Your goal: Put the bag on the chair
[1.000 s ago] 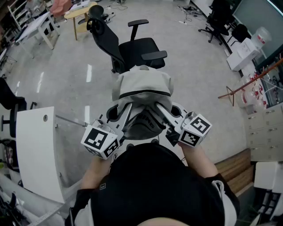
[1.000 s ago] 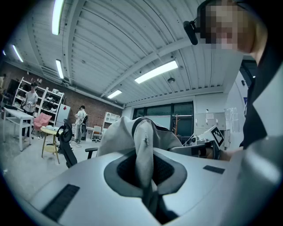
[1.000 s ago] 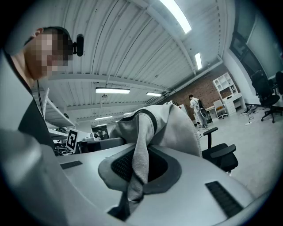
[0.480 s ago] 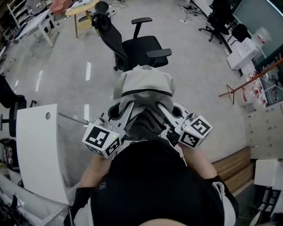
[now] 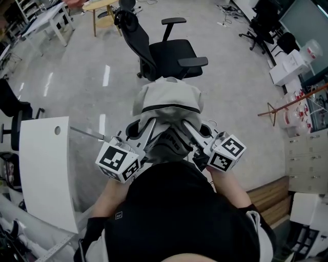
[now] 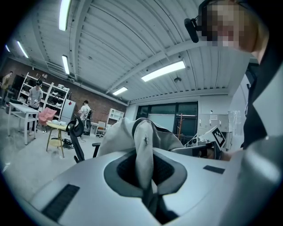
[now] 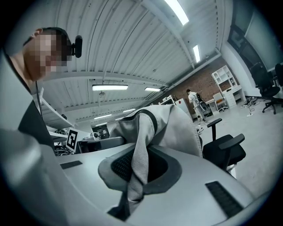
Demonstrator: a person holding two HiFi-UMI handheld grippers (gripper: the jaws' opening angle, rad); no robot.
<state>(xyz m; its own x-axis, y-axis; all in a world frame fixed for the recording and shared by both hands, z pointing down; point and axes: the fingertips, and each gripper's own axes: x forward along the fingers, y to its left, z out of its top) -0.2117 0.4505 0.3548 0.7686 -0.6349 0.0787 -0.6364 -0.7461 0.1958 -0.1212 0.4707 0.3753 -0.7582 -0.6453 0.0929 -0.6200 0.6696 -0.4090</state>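
Observation:
A light grey bag (image 5: 166, 97) with a dark band hangs in the air in front of the person, held from both sides. My left gripper (image 5: 145, 134) is shut on a grey strap (image 6: 143, 163) of the bag. My right gripper (image 5: 188, 132) is shut on the other strap (image 7: 138, 170). The black office chair (image 5: 171, 50) with armrests stands on the floor just beyond the bag, its seat bare. In the right gripper view the chair (image 7: 225, 148) shows to the right of the bag (image 7: 177, 126).
A white table (image 5: 43, 171) stands at the left. A wooden stool (image 5: 102, 7) and white shelving sit at the far left. More black chairs (image 5: 264, 23) and white boxes (image 5: 289, 66) are at the far right, with a wooden bench (image 5: 269, 197) at the near right. People stand in the distance.
The view has shifted forward and the black chair has drifted right, toward the line of the bag. Both grippers keep their hold on the straps.

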